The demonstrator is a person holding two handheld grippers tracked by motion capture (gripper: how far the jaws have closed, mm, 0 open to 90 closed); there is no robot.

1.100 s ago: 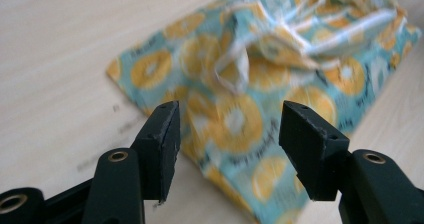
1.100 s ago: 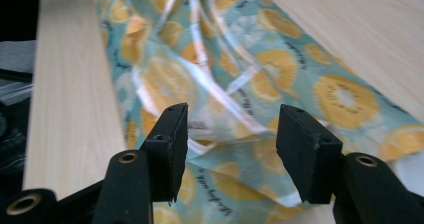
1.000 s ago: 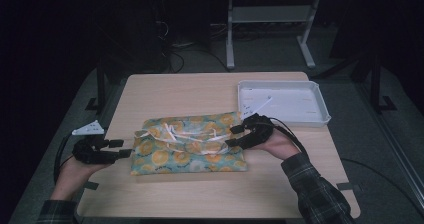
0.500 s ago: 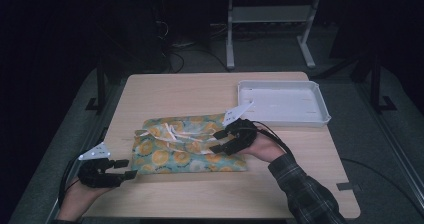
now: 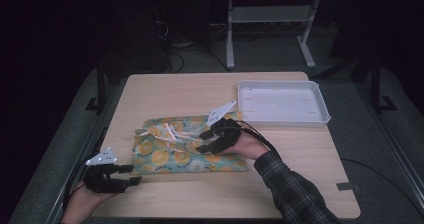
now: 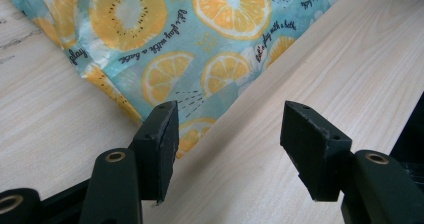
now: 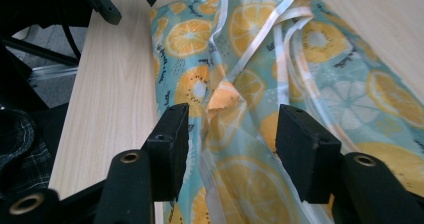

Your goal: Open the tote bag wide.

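High view: the left gripper [image 5: 131, 175] sits at the near left corner of the table [image 5: 310, 154], just off the near left corner of the cloth [image 5: 165, 154], jaws level and pointing right. Left gripper view: jaws stand wide apart with bare wood between them; the corner of the cloth [image 6: 200, 59] reaches to the left jaw's tip, and whether it touches cannot be told. The cloth, a blue piece printed with orange and kiwi slices, lies flat in the near middle of the table, with white ribbons [image 5: 167, 132] loose across its far left part. High view: the right gripper [image 5: 206, 141] rests over the right part of the cloth, jaws pointing left. Right gripper view: the right gripper [image 7: 230, 134] has its jaws set at a middling gap, a raised fold of the cloth [image 7: 225, 104] between them, pads not pressing on it; ribbons [image 7: 280, 59] run beyond. A white tray [image 5: 283, 118] stands at the far right of the table, apart from the cloth.
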